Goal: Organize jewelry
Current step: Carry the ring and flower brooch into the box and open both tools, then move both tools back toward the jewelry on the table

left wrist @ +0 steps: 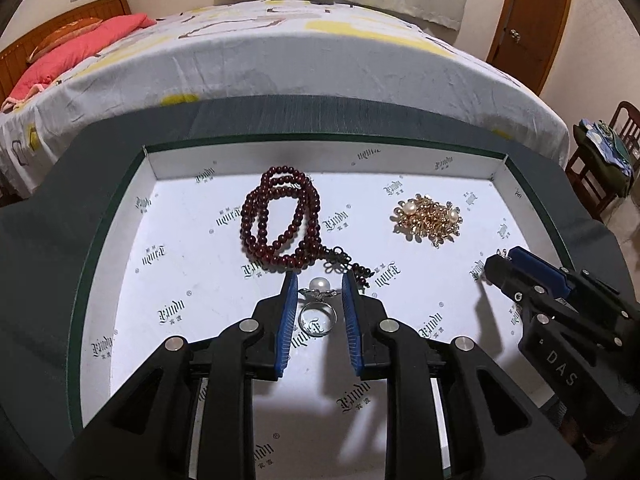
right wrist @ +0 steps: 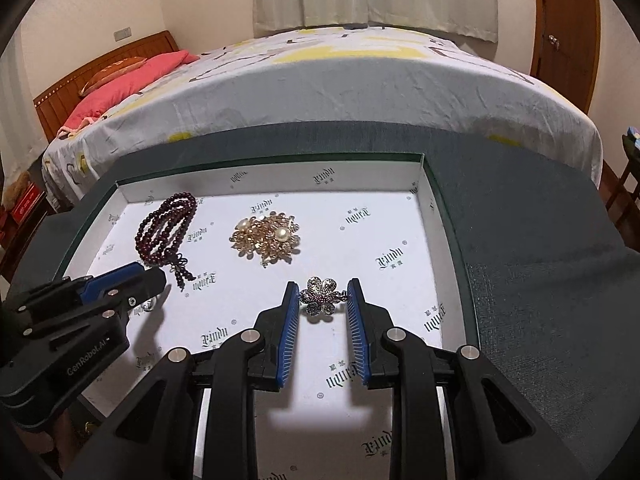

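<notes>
- The left gripper (left wrist: 318, 284) hangs over the white box with its blue pads apart, framing a pearl ring (left wrist: 318, 312) that lies on the printed paper; the pads do not press on it.
- The right gripper (right wrist: 323, 295) also stands with its pads apart, either side of a silver flower brooch (right wrist: 322, 295); whether the pad tips touch the brooch's edges cannot be told.
- Just past the left gripper's tips lies a coiled dark red bead necklace (left wrist: 280, 220), its tassel end near the right pad.
- Farther toward the back wall, between the two grippers' lines, sits a gold brooch with two pearls (right wrist: 266, 238).
- All four pieces rest inside the shallow white box (right wrist: 428, 216), which stands on a dark grey table (right wrist: 540, 264).
- Beyond the table is a bed (right wrist: 360, 80) with a pink pillow (left wrist: 76, 52).
</notes>
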{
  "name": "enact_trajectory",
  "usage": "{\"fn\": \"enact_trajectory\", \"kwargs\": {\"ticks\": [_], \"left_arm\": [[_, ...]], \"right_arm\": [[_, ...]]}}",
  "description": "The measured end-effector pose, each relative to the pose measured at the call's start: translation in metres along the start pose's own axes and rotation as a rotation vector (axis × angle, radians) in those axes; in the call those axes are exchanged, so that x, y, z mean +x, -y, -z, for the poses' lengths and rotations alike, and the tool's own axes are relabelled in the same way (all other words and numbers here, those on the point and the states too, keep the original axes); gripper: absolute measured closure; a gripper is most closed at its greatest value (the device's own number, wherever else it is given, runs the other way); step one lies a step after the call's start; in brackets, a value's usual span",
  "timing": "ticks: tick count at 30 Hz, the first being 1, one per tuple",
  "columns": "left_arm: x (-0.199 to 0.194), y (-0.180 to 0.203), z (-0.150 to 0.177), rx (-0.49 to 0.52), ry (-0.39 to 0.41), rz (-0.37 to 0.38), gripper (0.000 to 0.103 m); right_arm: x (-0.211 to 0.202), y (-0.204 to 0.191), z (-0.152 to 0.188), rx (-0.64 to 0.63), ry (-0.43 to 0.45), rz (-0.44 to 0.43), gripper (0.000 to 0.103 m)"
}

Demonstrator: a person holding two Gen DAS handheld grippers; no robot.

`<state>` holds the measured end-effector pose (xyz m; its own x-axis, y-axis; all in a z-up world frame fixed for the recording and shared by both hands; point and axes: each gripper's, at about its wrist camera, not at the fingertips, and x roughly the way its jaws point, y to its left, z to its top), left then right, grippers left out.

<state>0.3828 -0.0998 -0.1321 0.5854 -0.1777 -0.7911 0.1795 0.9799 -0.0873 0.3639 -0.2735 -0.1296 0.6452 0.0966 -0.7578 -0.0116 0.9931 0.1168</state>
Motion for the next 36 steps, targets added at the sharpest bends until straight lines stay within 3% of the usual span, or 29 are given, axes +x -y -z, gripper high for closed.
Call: {"fn": "enact_trajectory", "kwargs": {"ticks": [5, 9, 14, 26, 36], "left_arm": [[-0.001, -0.001, 0.002, 0.003, 0.016, -0.011, 0.059], [-0.006, -0.001, 0.004, 0.004, 0.040, -0.021, 0.052], [-0.017, -0.001, 0.004, 0.013, 0.073, -0.027, 0.045], [-0.088, -0.012, 0.036, 0.032, 0.209, -0.029, 0.043], [-0.136, -0.017, 0.098, 0.024, 0.251, -0.060, 0.042]], "right_arm": [[0.002, 0.002, 0.000, 0.007, -0.003, -0.005, 0.075], [-0.001, -0.003, 0.000, -0.005, 0.007, -0.018, 0.061], [-0.013, -0.003, 0.000, 0.009, 0.035, -0.023, 0.058], [-0.080, 0.000, 0.029, 0.067, 0.124, -0.022, 0.058], [-0.123, -0.015, 0.093, 0.053, 0.125, -0.014, 0.058]]}}
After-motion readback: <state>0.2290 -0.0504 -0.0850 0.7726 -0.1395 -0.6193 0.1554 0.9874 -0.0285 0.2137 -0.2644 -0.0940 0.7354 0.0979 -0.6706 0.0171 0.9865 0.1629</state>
